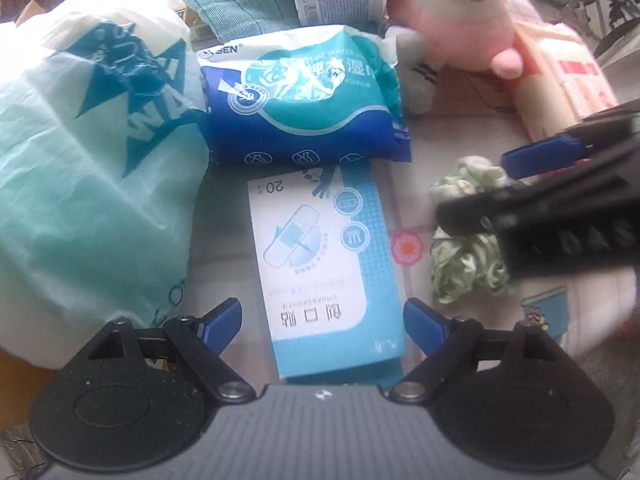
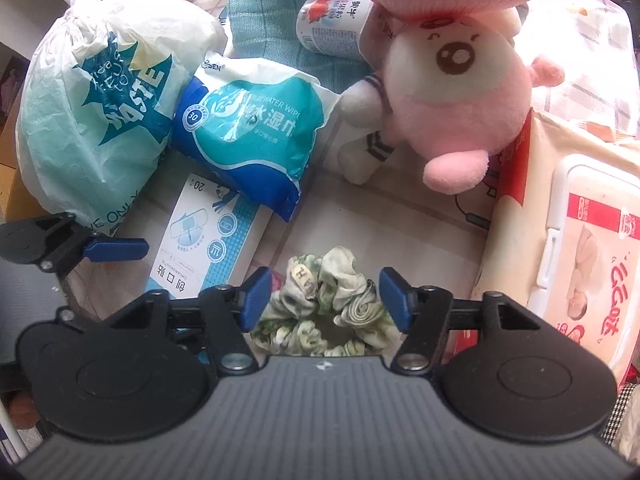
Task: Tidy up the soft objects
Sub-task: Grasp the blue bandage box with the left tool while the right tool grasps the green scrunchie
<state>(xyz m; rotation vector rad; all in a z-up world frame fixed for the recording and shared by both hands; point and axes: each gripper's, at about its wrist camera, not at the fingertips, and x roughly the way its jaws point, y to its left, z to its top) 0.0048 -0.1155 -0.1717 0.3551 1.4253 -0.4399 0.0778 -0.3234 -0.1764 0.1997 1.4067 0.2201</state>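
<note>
The scrunchie point(image 2: 326, 304), near the plush toy point(image 2: 460, 92), looks light, squashy and unbreakable, best pinched across its bunched ring by the right gripper point(image 2: 326, 300), whose fingers straddle it released; the left gripper point(image 1: 322, 326) gapes empty.

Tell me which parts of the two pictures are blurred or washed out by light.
Left wrist view: the right gripper is smeared by blur, and the pink plush toy is soft and pale. Right wrist view: mostly sharp, but the upper right corner is overexposed.
</note>
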